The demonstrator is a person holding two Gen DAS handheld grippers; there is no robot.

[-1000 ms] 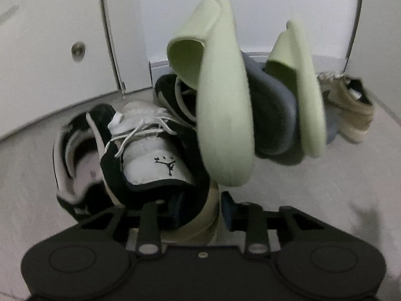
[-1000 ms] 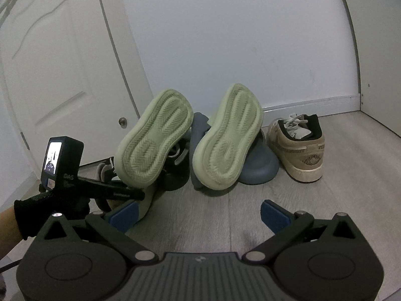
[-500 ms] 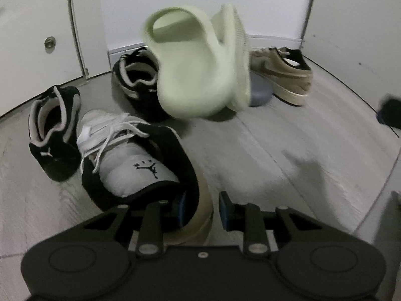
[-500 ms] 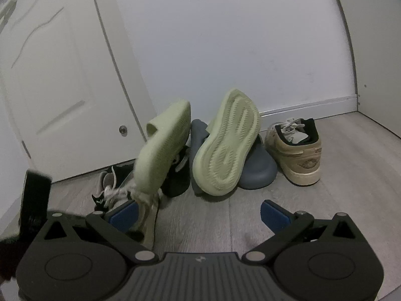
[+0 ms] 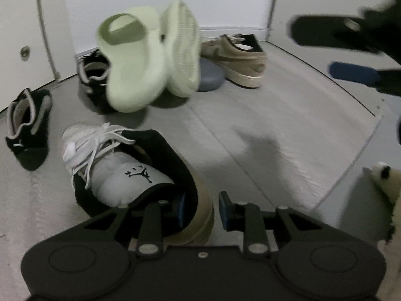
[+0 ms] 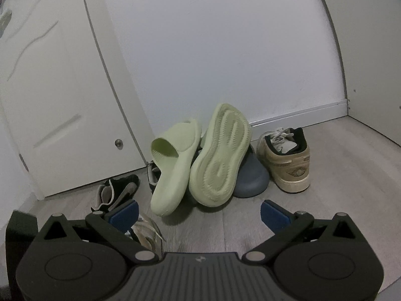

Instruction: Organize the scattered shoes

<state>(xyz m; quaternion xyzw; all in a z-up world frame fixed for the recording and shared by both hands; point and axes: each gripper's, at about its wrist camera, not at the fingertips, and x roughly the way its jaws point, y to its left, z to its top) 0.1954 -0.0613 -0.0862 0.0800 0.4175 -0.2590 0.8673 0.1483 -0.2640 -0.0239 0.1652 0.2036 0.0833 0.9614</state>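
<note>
The left gripper (image 5: pixel 199 212) is clamping narrowly on the heel collar of a white, black and tan Jordan sneaker (image 5: pixel 130 173), one pad inside the collar and one outside against the tan heel wall; the shoe is hanging toe-forward just above the grey floor (image 5: pixel 250 130). The padded collar is compressing under the pads, so the grip is judged secure, but the shoe is moderately heavy and is likely to swing from this single heel hold. The Jumpman logo is showing on the white tongue; small lettering above it is unreadable. The right gripper (image 6: pixel 199 209) is standing wide and holding nothing. Ahead, two pale green foam slides (image 6: pixel 175 165) are leaning on a blue-grey slide (image 6: pixel 250 178), light and flexible, best taken by the strap. A tan Jordan sneaker (image 6: pixel 288 165) is showing a wings-style mark on its heel, and a black sneaker (image 5: pixel 26 125) is showing a small white Puma cat.
</note>
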